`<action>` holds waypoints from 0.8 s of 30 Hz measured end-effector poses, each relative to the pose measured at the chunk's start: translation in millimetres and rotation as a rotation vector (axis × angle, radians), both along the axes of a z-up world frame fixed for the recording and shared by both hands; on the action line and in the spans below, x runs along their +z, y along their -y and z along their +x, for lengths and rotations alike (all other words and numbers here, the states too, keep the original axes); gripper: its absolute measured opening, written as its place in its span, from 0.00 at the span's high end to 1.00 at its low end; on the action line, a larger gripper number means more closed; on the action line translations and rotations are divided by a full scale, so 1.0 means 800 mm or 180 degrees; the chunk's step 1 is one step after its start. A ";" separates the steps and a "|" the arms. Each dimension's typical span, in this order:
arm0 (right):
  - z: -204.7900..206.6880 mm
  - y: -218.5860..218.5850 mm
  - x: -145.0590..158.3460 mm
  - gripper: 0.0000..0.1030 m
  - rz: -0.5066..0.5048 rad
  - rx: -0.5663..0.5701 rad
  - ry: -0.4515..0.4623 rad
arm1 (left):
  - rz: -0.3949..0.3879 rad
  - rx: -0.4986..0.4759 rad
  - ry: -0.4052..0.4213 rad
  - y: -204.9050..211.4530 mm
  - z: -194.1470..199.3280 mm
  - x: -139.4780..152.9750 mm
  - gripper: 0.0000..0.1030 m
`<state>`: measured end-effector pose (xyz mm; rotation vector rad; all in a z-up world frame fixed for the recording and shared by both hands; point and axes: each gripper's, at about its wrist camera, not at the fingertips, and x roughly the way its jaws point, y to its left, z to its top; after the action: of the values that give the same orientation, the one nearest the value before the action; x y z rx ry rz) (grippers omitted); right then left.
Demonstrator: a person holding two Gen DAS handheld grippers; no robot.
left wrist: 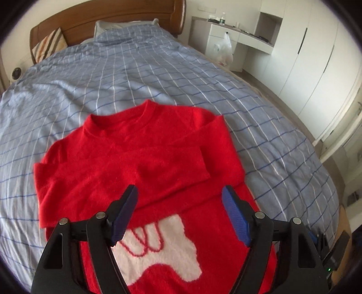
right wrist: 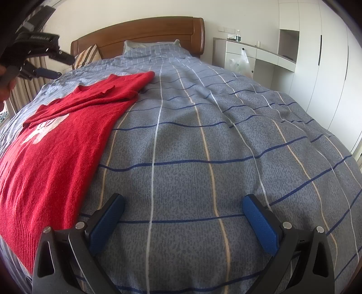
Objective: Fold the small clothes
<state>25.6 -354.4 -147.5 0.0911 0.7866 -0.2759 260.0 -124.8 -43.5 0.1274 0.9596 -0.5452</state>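
Observation:
A small red sweater (left wrist: 144, 158) with a white patch (left wrist: 163, 248) lies flat on the blue checked bed cover (left wrist: 113, 72), both sleeves folded across its chest. My left gripper (left wrist: 181, 194) is open and empty, hovering above the sweater's middle. In the right wrist view the sweater (right wrist: 56, 140) lies to the left. My right gripper (right wrist: 183, 201) is open and empty, low over the bare bed cover (right wrist: 203, 135), just right of the sweater's hem edge. The left gripper (right wrist: 52, 65) shows at the upper left of that view, held in a hand.
A wooden headboard (left wrist: 113, 20) and pillows (left wrist: 47, 45) are at the far end of the bed. A white desk (left wrist: 237, 34) with a plastic bag (left wrist: 222, 49) and white wardrobes (left wrist: 312, 58) stand to the right.

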 end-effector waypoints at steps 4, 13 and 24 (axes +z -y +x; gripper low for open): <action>0.002 -0.001 0.000 0.00 0.0000 0.0001 -0.0002 | 0.0033 0.0285 0.0091 -0.091 -0.037 -0.009 0.15; 0.004 -0.003 -0.002 0.00 -0.0021 -0.0009 0.0020 | 0.0435 0.1118 0.0558 -0.269 -0.110 -0.045 0.09; -0.002 -0.005 -0.004 0.00 -0.0055 -0.0011 0.0097 | -0.0030 0.1717 0.0507 -0.306 -0.119 -0.140 0.03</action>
<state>24.0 -350.7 -150.7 0.0803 0.7538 -0.2838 165.1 120.3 -155.4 -0.0960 0.7924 -0.0407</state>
